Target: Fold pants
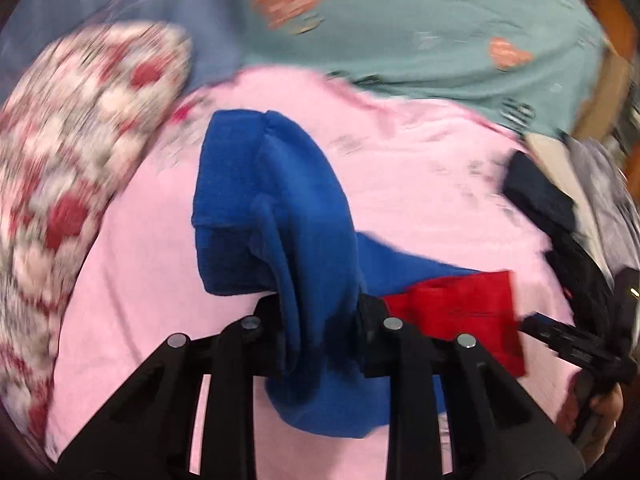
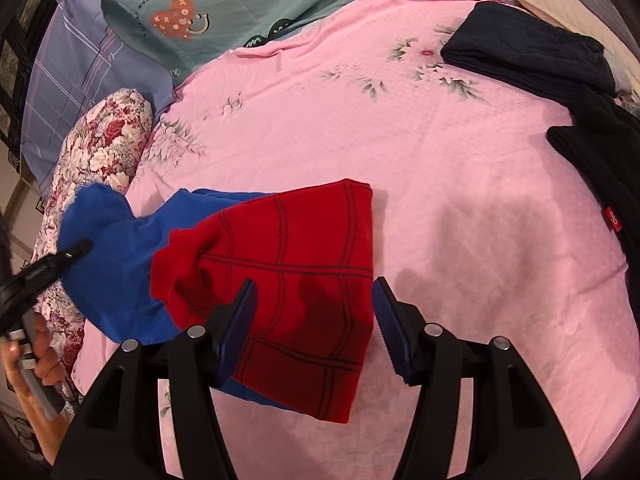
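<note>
My left hand-held gripper (image 1: 320, 320) is pinching a bunched blue leg of the pants (image 2: 280, 280), lifted off the pink bed sheet (image 2: 440, 180); the red part lies flat just ahead of my right hand-held gripper (image 2: 314, 320), whose fingers are spread above it, holding nothing. To fold well, I'd carry the blue leg across onto the red part, keeping the edge taut and aligned. I count one pair of pants, two dark garments (image 2: 528, 52) far right, one floral pillow (image 2: 104, 140) at left.

L tool (image 1: 320, 320) clamped w/ fabric bunched between fingers; R tool (image 2: 314, 320) spread wide, gripping nothing.
</note>
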A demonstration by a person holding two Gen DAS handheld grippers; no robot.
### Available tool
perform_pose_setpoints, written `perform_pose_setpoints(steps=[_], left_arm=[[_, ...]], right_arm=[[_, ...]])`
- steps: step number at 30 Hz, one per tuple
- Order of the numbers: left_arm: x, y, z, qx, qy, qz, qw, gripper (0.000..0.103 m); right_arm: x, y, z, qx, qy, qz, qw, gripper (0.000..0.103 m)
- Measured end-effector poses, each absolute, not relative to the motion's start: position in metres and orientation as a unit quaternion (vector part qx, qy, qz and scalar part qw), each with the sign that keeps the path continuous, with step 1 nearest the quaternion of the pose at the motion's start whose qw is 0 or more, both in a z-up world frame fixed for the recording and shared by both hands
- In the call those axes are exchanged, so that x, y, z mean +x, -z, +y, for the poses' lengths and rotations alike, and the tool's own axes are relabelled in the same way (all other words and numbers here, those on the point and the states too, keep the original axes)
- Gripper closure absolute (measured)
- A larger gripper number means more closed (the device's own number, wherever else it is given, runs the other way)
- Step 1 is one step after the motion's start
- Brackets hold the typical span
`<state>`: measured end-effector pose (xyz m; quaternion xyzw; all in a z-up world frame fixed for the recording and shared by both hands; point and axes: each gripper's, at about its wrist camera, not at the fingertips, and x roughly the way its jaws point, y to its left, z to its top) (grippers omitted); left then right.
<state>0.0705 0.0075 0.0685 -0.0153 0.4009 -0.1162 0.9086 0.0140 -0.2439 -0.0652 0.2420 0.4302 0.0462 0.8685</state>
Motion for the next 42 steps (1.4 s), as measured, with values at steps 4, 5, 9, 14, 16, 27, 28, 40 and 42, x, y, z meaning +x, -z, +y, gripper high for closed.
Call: perform_pose_setpoints(steps=[4, 5, 9, 14, 16, 27, 28, 40, 42], left_arm=[[0.063, -0.071, -0.074, 0.045, 0.207, 0.410, 0.887, 0.056], [0.063, -0.066, -0.088, 0.052, 0.224, 0.418, 0.879, 0.030], [0.056, -0.038, -0.129, 0.104, 0.247, 0.435, 0.860, 0.003], [0.047, -0.054, -0.093, 0.057, 0.269, 0.430, 0.860, 0.003], [0.045, -0.064, -0.078, 0.045, 0.251, 0.411, 0.875, 0.003], [0.081, 0.013, -0.025, 0.020, 0.119, 0.500, 0.857, 0.002], [0.080, 0.017, -0.024, 0.018, 0.120, 0.503, 0.855, 0.002], [0.091, 0.024, -0.011, -0.023, 0.136, 0.521, 0.842, 0.002], [0.093, 0.027, -0.013, -0.025, 0.136, 0.524, 0.840, 0.002]], right_arm=[[0.004, 0.063, -0.257, 0.259, -0.046, 0.419, 0.869, 0.043], [0.002, 0.064, -0.260, 0.263, -0.045, 0.418, 0.868, 0.043], [-0.009, 0.065, -0.275, 0.271, -0.033, 0.416, 0.867, 0.043], [-0.019, 0.062, -0.289, 0.277, -0.025, 0.413, 0.867, 0.043], [-0.015, 0.059, -0.291, 0.286, -0.035, 0.409, 0.866, 0.043], [0.029, 0.040, -0.273, 0.327, -0.081, 0.383, 0.860, 0.043], [0.035, 0.040, -0.273, 0.325, -0.079, 0.385, 0.860, 0.044], [0.012, 0.005, -0.286, 0.365, -0.132, 0.347, 0.854, 0.095], [0.003, 0.011, -0.293, 0.365, -0.140, 0.366, 0.845, 0.093]])
